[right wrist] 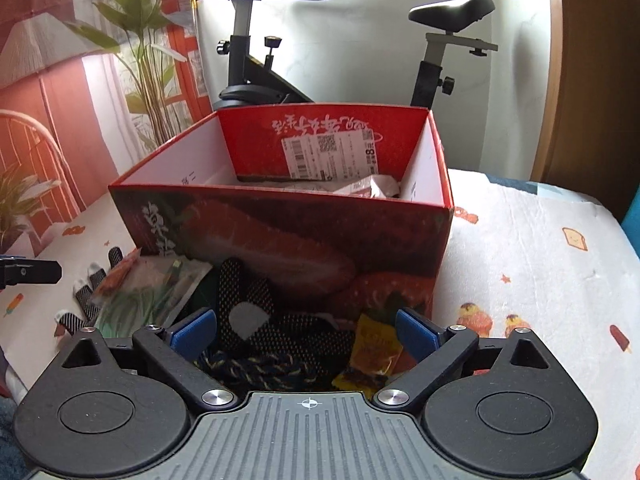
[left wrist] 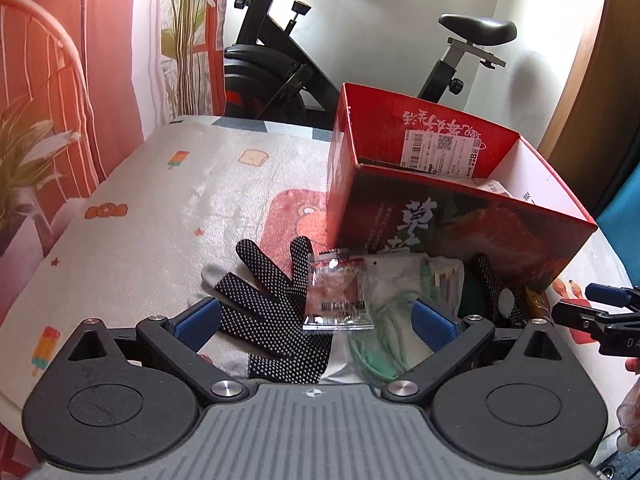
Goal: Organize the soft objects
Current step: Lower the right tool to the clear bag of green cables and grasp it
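A red cardboard box (left wrist: 460,216) stands open on the bed; it also shows in the right wrist view (right wrist: 280,236), with crumpled packets inside. In front of it lie a black dotted glove (left wrist: 276,308), a clear snack packet (left wrist: 338,294) and a bag of green cable (left wrist: 384,320). My left gripper (left wrist: 316,320) is open, its fingers either side of the glove and packet. My right gripper (right wrist: 306,332) is open over a second dotted glove (right wrist: 248,308), a braided rope (right wrist: 256,368) and a yellow packet (right wrist: 374,350). The right gripper also shows in the left wrist view (left wrist: 600,308).
A patterned sheet (left wrist: 160,200) covers the bed. An exercise bike (left wrist: 288,64) stands behind the box. A plant (right wrist: 140,40) and red curtain are at the left. A wooden door (right wrist: 592,80) is at the right.
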### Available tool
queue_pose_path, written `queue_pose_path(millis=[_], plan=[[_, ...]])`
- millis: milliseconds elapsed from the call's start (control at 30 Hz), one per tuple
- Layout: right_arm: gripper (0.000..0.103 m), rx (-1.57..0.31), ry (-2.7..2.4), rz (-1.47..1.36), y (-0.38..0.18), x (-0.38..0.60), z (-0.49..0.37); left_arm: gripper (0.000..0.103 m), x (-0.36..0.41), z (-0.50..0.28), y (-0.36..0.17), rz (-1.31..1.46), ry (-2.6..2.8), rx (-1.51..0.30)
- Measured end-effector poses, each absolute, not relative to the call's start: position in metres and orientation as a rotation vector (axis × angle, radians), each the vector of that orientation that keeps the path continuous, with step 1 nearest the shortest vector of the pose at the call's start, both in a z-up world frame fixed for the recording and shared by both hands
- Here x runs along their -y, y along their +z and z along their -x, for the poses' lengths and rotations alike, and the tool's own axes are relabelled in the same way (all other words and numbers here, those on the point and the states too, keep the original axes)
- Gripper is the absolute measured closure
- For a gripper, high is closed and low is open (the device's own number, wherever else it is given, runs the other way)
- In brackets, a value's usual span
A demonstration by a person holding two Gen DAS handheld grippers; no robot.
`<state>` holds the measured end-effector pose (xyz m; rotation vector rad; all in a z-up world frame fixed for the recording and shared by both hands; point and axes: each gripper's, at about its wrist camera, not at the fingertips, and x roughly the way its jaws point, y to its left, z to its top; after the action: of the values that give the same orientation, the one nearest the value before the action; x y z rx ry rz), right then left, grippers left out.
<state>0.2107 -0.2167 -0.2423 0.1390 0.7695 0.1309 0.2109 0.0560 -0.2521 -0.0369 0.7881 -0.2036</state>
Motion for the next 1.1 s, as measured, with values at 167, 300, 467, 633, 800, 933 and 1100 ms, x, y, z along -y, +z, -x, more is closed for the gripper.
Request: queue_pose_path(millis=[167,300,467,633,800,933,1100], plan=[[0.01,-0.809,0.139,-0.143,-0.261,0.205,-0.207,0.002,-0.052,-0.204,-0.268,0.036,-0.215,-0.819],[0.012,-0.817,0.161,-0.128,-0.266,0.198,-0.207,0.009,-0.047,-0.202,-0.277,0.046,-0.243,-0.853],[0.022,-0.819,0.17,-0.118,-0.267,0.194,-0.212,0.025,-0.04,-0.207,-0.279,0.051,-0.307,-0.86],[0.028,-0.808,0.19,-0.108,-0.266,0.19,-0.211,0.039,-0.036,-0.214,-0.282,0.075,-0.365,-0.877],[0.033,-0.806,0.202,-0.105,-0.264,0.189,-0.212,0.04,-0.035,-0.225,-0.287,0.064,-0.363,-0.883],[0.035,-0.812,0.208,-0.099,-0.266,0.188,-0.212,0.041,-0.038,-0.238,-0.297,0.128,-0.395,-0.933],[0.037,-0.797,0.213,-0.102,-0.263,0.189,-0.211,0.041,-0.036,-0.237,-0.303,0.132,-0.377,-0.92]])
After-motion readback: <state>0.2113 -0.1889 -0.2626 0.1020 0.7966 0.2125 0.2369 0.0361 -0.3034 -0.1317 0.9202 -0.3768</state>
